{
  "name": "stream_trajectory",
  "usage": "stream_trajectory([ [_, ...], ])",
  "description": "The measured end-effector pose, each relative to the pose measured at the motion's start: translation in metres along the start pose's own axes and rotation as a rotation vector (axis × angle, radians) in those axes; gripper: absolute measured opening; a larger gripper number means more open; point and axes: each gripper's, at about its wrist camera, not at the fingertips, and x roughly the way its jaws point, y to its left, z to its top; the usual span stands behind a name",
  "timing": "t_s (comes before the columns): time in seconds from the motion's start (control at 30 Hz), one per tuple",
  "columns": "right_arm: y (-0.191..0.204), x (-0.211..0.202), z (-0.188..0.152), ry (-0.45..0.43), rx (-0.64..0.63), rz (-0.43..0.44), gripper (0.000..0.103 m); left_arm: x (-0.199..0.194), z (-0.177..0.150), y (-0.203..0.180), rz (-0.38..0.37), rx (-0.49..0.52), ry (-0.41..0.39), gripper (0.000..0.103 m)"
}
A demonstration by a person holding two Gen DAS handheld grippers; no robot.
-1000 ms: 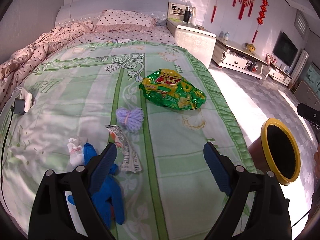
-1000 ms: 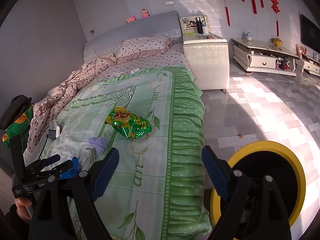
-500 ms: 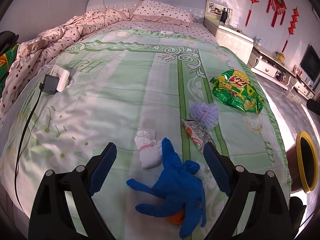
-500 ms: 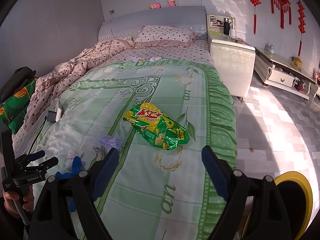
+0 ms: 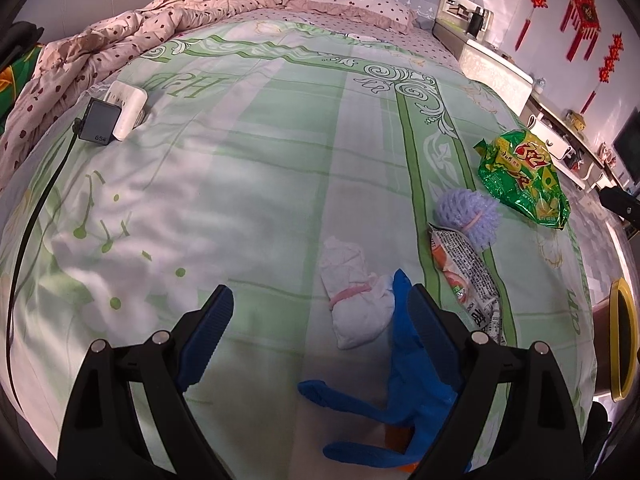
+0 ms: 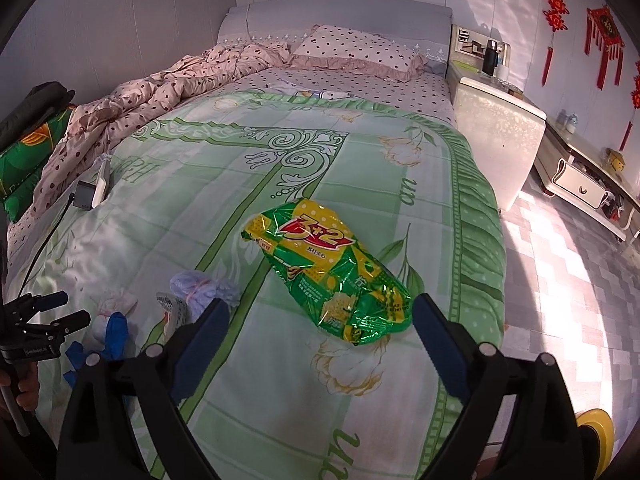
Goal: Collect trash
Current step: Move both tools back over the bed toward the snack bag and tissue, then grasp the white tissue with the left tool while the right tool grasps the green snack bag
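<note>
Green snack bag now sits nearer, centred.

Home bedroom: bed w/ pillow, nightstand, TV cabinet.

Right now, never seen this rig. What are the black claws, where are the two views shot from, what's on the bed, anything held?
No robot: a person carries a two-finger gripper in each hand, with a fisheye camera looking along the fingers. One view shows the left gripper, open and empty; the other the right gripper, jaws opening, nothing between them. On the green floral bedspread lie a green-yellow foil snack bag, a lilac foam net, a flat printed wrapper, a white tied cloth bundle and a blue rubber glove. A yellow-rimmed bin stands beside the bed.
</note>
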Motion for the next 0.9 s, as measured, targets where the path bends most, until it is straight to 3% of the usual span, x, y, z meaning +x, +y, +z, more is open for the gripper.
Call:
stream_trajectory([
  [0.43,0.001,0.075,0.028,0.050,-0.060,-0.070,0.095,0.051,0.007,-0.010,-0.053,0.012,0.078,0.084],
  [0.63,-0.004,0.115,0.032,0.092,-0.083,-0.096,0.095,0.067,0.006,-0.021,-0.051,0.053,0.086,0.070],
  [0.7,-0.006,0.127,0.032,0.107,-0.072,-0.071,0.095,0.069,0.006,-0.023,-0.045,0.066,0.074,0.058],
  [0.73,-0.005,0.132,0.032,0.111,-0.068,-0.064,0.092,0.069,0.006,-0.022,-0.047,0.065,0.068,0.055],
  [0.8,-0.003,0.140,0.031,0.121,-0.072,-0.053,0.077,0.068,0.006,-0.022,-0.060,0.070,0.061,0.040],
  [0.9,0.001,0.143,0.029,0.111,-0.072,-0.049,0.060,0.067,0.007,-0.021,-0.067,0.070,0.056,0.034],
])
